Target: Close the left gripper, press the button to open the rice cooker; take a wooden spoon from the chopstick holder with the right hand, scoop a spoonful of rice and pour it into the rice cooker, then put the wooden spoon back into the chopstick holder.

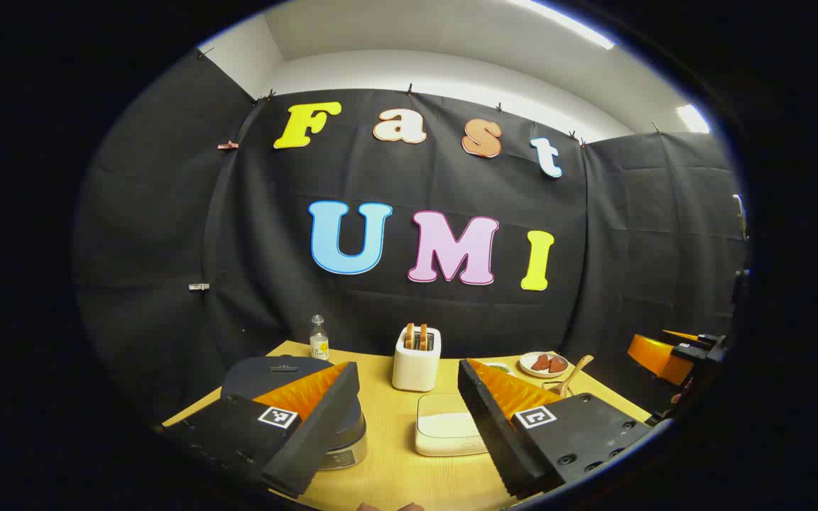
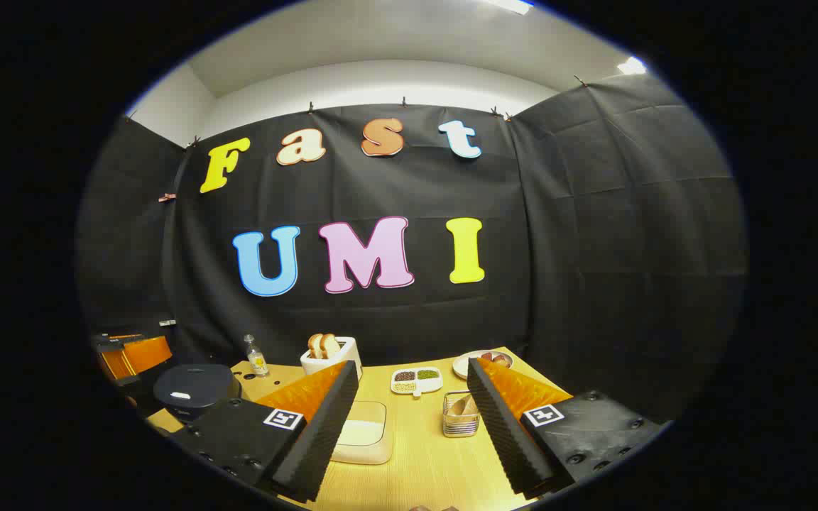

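Closing the left hand-held gripper (image 1: 409,397) is the step in hand; its fingers stand spread wide, holding nothing, above the light wooden table (image 1: 409,475). The dark round-lidded rice cooker (image 1: 277,376) sits low on the left, partly behind the left finger, lid down. Recommended: press the fingers fully together first, then bring the joined tips squarely onto the release button, whose exact spot cannot be made out. The right hand-held gripper (image 2: 412,419) is likewise spread and empty, with the wire chopstick holder (image 2: 460,415) just ahead and the white rice tray (image 2: 361,436) beside it.
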`<state>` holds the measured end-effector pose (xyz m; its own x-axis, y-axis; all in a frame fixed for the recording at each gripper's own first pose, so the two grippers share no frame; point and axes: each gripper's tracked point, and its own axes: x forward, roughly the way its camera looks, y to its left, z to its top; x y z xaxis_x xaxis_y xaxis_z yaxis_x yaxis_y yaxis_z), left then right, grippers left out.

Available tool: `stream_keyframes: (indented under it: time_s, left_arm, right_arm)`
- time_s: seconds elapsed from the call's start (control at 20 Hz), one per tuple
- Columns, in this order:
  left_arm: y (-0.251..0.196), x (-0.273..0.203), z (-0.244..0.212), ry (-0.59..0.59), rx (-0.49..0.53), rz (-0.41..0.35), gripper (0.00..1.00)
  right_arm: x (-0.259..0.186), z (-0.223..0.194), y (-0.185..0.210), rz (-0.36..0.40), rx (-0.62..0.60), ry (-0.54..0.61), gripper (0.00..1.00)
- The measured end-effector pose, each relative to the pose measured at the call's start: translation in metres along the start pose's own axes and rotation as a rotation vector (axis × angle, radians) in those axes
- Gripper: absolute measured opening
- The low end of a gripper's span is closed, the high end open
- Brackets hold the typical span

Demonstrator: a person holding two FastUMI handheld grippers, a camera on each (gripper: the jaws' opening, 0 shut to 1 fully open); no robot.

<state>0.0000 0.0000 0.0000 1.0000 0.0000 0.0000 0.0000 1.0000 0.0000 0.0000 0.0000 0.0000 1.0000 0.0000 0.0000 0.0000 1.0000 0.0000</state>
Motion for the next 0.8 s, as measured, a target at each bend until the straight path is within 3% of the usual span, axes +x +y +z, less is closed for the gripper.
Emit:
stream_keyframes:
  time_s: [0.05, 0.1, 0.35, 0.8]
  left_arm:
    - [-0.001, 0.000, -0.001, 0.003, -0.010, -0.004, 0.95]
    - [0.000, -0.001, 0.000, 0.002, -0.021, -0.005, 0.95]
    - [0.009, -0.001, -0.006, 0.018, -0.025, 0.028, 0.95]
    - [0.027, 0.001, -0.007, 0.025, -0.020, 0.070, 0.95]
  right_arm:
    - [0.001, 0.001, -0.004, -0.011, 0.008, 0.001, 0.92]
    - [0.001, 0.001, -0.007, -0.019, 0.015, 0.004, 0.96]
    - [0.005, 0.002, -0.018, -0.042, 0.012, 0.005, 0.97]
    - [0.016, 0.003, -0.005, -0.004, -0.004, -0.015, 0.97]
